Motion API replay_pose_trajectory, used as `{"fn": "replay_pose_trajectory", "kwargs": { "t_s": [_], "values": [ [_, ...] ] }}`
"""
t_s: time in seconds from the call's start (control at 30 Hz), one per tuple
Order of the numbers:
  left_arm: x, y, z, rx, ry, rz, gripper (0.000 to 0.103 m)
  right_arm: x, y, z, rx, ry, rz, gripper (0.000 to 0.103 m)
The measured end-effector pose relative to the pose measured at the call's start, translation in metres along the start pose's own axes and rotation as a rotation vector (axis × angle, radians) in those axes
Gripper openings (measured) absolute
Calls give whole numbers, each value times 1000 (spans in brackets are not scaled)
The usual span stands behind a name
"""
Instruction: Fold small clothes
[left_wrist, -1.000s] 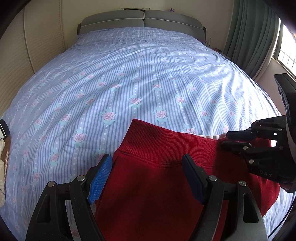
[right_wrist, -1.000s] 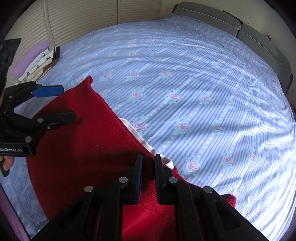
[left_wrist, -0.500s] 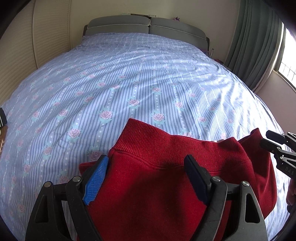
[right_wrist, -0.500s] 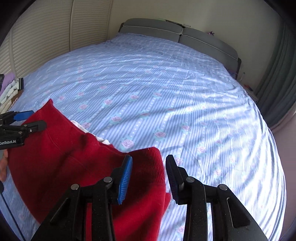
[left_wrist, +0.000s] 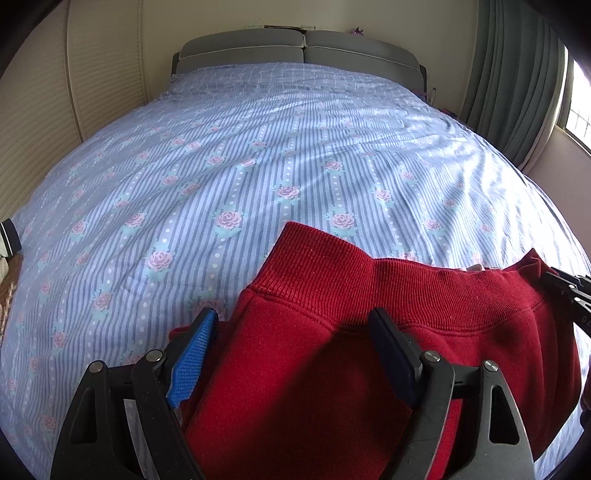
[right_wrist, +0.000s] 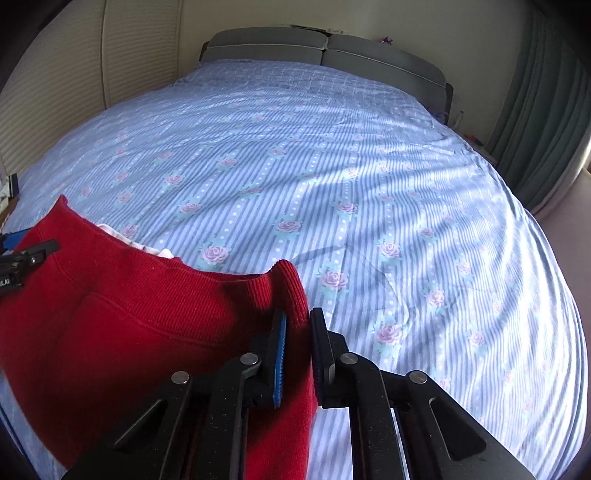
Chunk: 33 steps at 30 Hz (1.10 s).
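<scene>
The right gripper (right_wrist: 297, 325), spread half a second ago, has just clenched on the red garment's (right_wrist: 140, 314) ribbed corner at six o'clock. Only the left wrist view shows the left gripper (left_wrist: 295, 325) released, straddling the waistband (left_wrist: 332, 273).

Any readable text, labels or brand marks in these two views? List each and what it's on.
"DA": cut off by the picture's edge, on the right tongs in the left wrist view.
"tAI": tail of a word cut off at the picture's edge, on the left tongs in the right wrist view.
No readable text on the red garment or the bedsheet.
</scene>
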<state>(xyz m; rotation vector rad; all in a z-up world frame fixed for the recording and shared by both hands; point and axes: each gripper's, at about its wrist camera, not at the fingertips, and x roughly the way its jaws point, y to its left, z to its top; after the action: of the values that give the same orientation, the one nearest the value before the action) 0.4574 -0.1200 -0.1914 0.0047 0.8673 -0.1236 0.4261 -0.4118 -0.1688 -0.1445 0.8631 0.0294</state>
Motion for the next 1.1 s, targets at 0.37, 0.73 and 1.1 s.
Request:
{"fn": "replay_pose_trajectory", "kwargs": {
  "t_s": [0.37,0.73,1.1],
  "values": [
    [-22,2,-2,-13,-43,-103,81,-14,2,-8,66,-49,-12,35],
    [-51,-9,-8,37,-140,-114,82,-40,30,-22,85,-125,106,35],
    [-50,-23,-4,87,-158,-276,83,-26,21,-33,158,-105,137,35]
  ]
}}
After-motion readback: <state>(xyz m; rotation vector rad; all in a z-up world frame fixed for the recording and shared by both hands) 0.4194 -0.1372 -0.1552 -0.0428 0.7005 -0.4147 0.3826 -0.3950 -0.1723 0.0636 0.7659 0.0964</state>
